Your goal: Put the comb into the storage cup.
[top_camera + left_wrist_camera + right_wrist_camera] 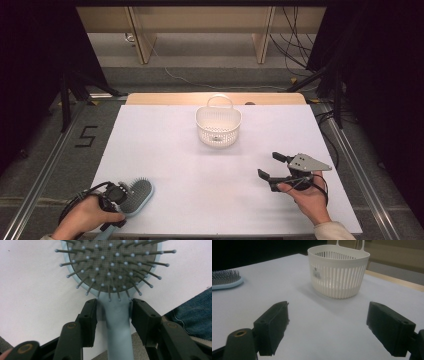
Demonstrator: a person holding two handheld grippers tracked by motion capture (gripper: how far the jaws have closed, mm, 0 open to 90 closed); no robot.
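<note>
Light-blue hairbrush (136,196) lying bristles-up at lower left of the high view, near the table (170,150) edge. Left gripper (113,312) straddling the brush neck, jaws close on both sides, contact apparently not quite made. Right gripper (272,167) at lower right, jaws wide apart, nothing held. White basket (218,125) at upper centre.

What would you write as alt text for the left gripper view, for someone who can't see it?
A light blue hairbrush lies bristles up on a white table, its handle running between the two black jaws of the left gripper, which stand on either side of the handle's neck. The jaws stand close to the handle, with a narrow gap on the left side. Blue denim shows at the right edge.
</note>
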